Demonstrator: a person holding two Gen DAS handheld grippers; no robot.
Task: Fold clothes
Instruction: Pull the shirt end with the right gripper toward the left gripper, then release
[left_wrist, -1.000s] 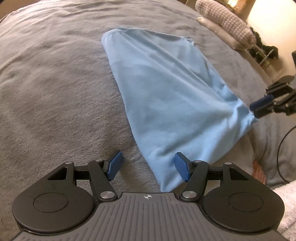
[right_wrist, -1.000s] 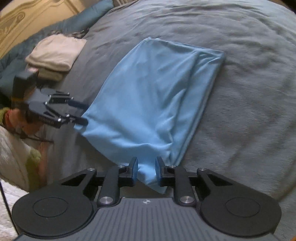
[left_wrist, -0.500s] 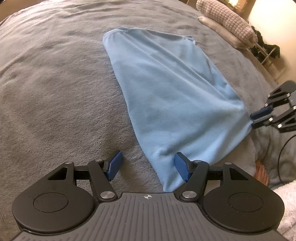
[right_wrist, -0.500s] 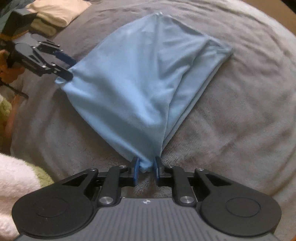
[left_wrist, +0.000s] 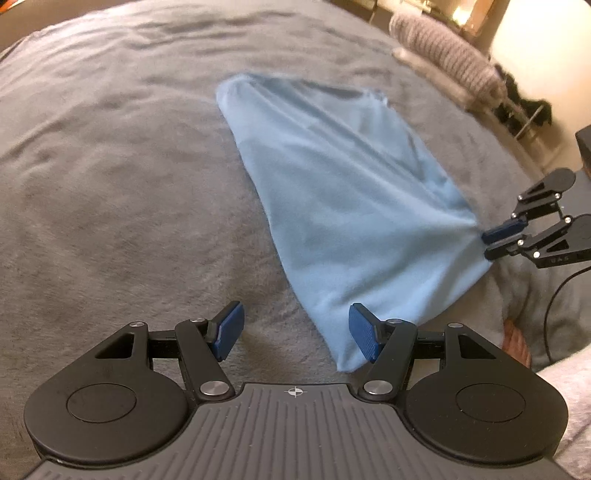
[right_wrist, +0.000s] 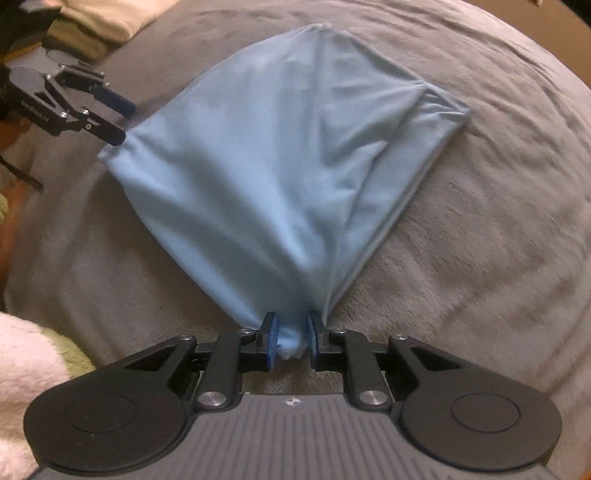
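A light blue garment (left_wrist: 343, 206) lies spread on a grey bed blanket (left_wrist: 110, 184). My left gripper (left_wrist: 295, 330) stands open over the blanket, its right finger (left_wrist: 364, 332) beside the garment's near corner without pressing it. My right gripper (right_wrist: 290, 339) is shut on a bunched corner of the blue garment (right_wrist: 280, 166), and the cloth fans out taut from the pads. In the left wrist view the right gripper (left_wrist: 493, 240) shows at the right edge, pinching that corner. In the right wrist view the left gripper (right_wrist: 118, 116) shows at the upper left, open beside the other corner.
Folded cream clothes (right_wrist: 110, 18) lie at the far left of the bed. A knitted pillow (left_wrist: 443, 55) rests at the far right edge. A fluffy white and green cloth (right_wrist: 26, 365) sits at the near side. A black cable (left_wrist: 554, 295) hangs off the bed's right side.
The right gripper has shut on the garment's corner, rolled and drawn the cloth taut into a bunch. The left gripper has kept still and open.
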